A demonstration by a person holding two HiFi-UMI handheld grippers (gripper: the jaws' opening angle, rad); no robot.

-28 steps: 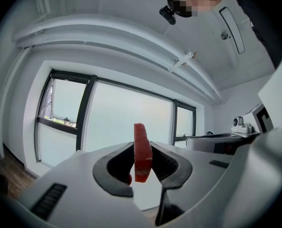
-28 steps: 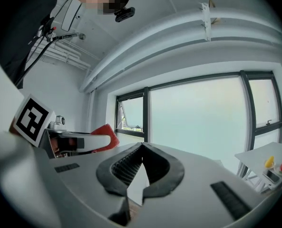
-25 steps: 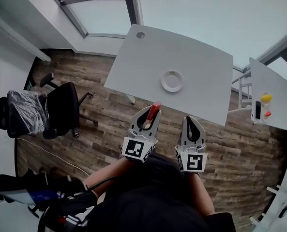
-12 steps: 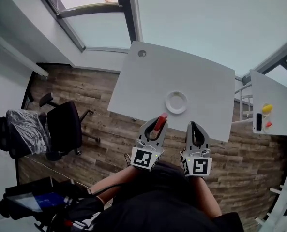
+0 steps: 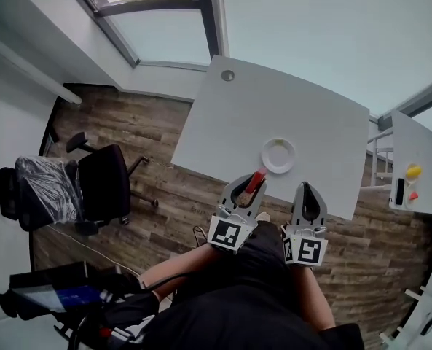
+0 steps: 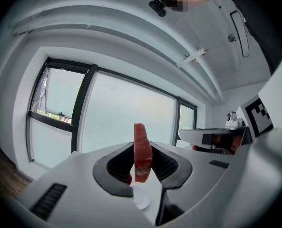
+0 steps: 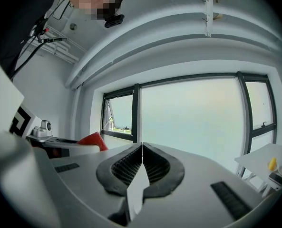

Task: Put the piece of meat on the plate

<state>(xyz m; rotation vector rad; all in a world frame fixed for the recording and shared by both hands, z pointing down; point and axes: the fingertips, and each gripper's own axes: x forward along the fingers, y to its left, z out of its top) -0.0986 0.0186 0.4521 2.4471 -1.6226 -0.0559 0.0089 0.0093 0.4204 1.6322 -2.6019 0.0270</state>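
A red slab of meat [image 5: 257, 180] stands on edge between the jaws of my left gripper [image 5: 253, 183], which is shut on it. In the left gripper view the meat [image 6: 141, 152] rises above the dark pads [image 6: 119, 167], with a small white disc, seemingly the plate [image 6: 141, 201], low in the gap beneath it. The round white plate [image 5: 279, 155] lies near the front of the white table [image 5: 223, 133], a little beyond the meat. My right gripper [image 5: 308, 188] hovers at the table's near edge, shut and empty, its jaws [image 7: 141, 148] meeting.
A black office chair [image 5: 99, 184] stands on the wood floor to the left. A smaller white table [image 5: 419, 148] at the right carries a yellow thing [image 5: 414, 171] and a red one. Large windows run behind the main table, which has a cable hole [image 5: 228, 75] at its far corner.
Both grippers have moved forward to the table's near edge, bringing the meat closer to the plate. The left jaws have kept their hold on the meat.
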